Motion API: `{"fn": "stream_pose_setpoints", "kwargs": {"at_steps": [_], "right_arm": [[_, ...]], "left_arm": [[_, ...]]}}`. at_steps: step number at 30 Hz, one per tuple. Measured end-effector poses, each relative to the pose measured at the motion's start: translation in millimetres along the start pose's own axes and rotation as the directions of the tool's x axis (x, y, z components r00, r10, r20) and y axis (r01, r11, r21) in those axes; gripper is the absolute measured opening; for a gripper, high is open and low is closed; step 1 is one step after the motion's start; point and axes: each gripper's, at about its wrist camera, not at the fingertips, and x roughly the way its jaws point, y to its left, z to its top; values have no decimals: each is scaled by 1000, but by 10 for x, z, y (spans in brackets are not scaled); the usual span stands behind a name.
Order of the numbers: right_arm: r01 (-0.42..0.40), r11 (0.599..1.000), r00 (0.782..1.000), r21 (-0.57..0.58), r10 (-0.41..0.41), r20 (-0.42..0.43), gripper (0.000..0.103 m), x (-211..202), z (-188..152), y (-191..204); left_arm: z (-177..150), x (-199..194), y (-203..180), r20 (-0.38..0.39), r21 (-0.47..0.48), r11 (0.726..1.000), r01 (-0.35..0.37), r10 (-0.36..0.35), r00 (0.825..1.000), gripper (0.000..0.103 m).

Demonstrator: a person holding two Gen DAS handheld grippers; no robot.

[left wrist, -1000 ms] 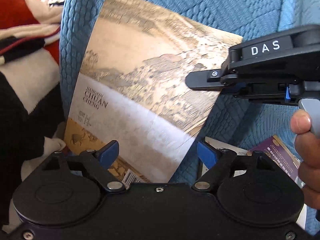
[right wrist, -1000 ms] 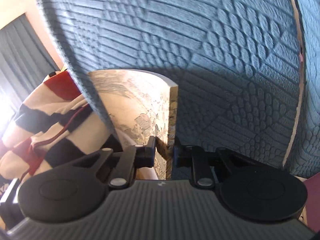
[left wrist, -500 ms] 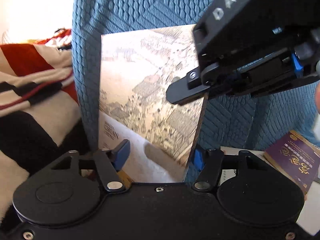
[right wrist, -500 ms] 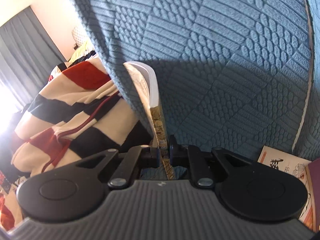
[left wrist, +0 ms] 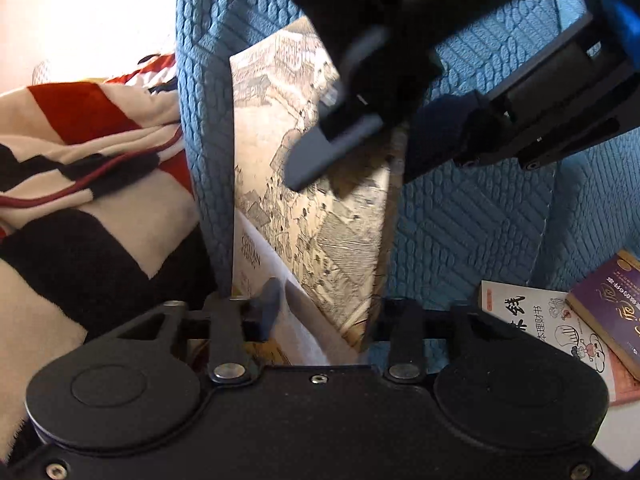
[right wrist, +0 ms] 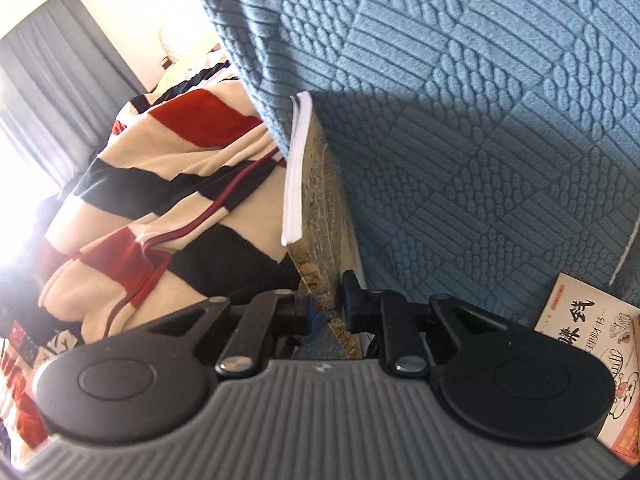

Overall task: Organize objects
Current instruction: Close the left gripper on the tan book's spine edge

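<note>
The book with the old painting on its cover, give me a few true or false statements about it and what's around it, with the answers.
1. The book stands upright against blue textured cushions. True.
2. The left gripper has the book's lower edge between its fingers. True; its jaws are closing around that edge.
3. The right gripper is far from the book. False; the book's edge sits between its fingers, and its jaws are opening.
4. A green towel lies left of the book. False; a red, cream and black striped blanket lies there.
5. Two more books lie flat at the lower right: a white book and a purple book. True.
</note>
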Motion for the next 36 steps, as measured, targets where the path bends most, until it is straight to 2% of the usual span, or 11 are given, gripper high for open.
{"fn": "stream_pose_setpoints", "kwargs": {"at_steps": [6,14,20,23,27,29,33,36], "right_arm": [[-96,994,995,52,95,27,33,-65,24,36],[-220,957,972,189,200,122,33,-411,-118,-90],[-251,894,964,372,197,176,33,-533,-465,-397],[-228,871,972,436,174,160,33,-502,-670,-506],[-173,839,984,515,121,133,33,-374,-912,-640],[-150,800,988,581,101,116,33,-282,-1073,-733],[-144,648,990,748,102,102,33,-82,-1459,-910],[-167,570,986,805,108,128,33,39,-1607,-946]], "left_arm": [[29,-5,190,-14,-99,995,17,-19,1000,14],[61,0,339,-36,-172,984,39,-46,998,9],[65,-2,557,-52,-318,945,73,-95,994,9],[64,-4,610,-56,-350,934,78,-104,993,9],[63,17,791,-55,-443,889,114,-154,987,9],[57,15,867,-55,-493,861,123,-172,984,9],[62,22,1009,-56,-564,813,143,-211,976,10],[48,16,1100,-50,-597,787,158,-233,971,11]]}}
